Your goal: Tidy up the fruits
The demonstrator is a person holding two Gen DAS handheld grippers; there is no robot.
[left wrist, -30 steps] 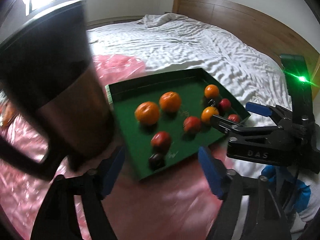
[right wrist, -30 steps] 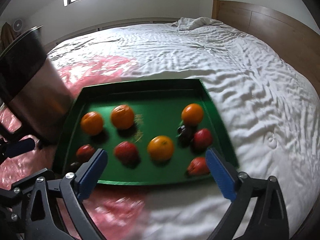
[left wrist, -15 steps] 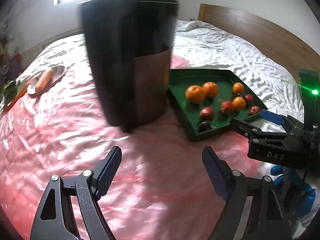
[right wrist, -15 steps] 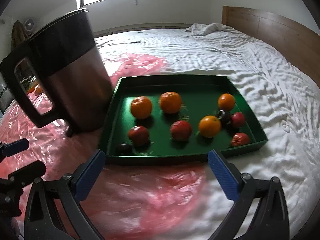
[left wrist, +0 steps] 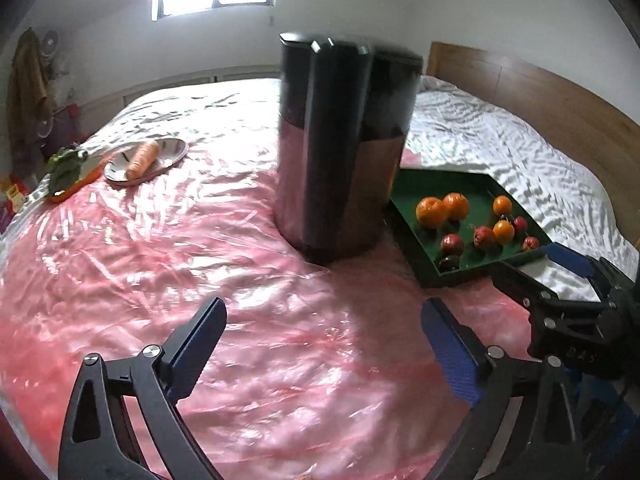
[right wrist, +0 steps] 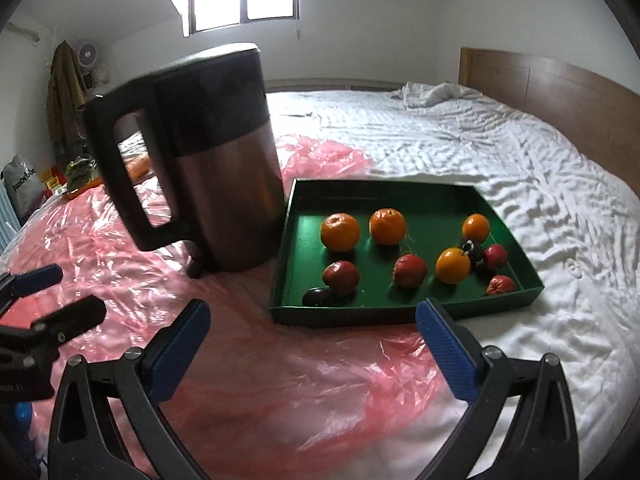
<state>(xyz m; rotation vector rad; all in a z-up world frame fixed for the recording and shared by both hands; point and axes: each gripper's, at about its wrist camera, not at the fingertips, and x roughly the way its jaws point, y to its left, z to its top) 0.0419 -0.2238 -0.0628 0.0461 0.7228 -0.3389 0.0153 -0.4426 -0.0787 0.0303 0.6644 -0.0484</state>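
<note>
A green tray [right wrist: 400,314] [left wrist: 404,186] lies on the bed with several oranges [right wrist: 340,231] [left wrist: 430,212], red fruits [right wrist: 410,271] [left wrist: 452,243] and dark plums [right wrist: 316,296] in it. A tall dark kettle [right wrist: 224,160] [left wrist: 344,152] stands upright on the pink plastic sheet [right wrist: 260,360], just left of the tray. My left gripper [left wrist: 324,344] hovers over the pink sheet in front of the kettle, its jaws opening with nothing between them. My right gripper [right wrist: 312,344] is open and empty, just in front of the tray's near wall.
A metal plate [left wrist: 168,152] with a carrot [left wrist: 142,156] sits far left on the sheet beside leafy greens [left wrist: 66,164]. White bedding [right wrist: 500,152] spreads right of the tray to a wooden headboard [right wrist: 560,88]. Clutter stands by the left wall.
Both grippers have drawn back from the tray and kettle. The left view swung left, bringing the kettle to centre, and the left jaws spread wider. The kettle now stands free on the sheet.
</note>
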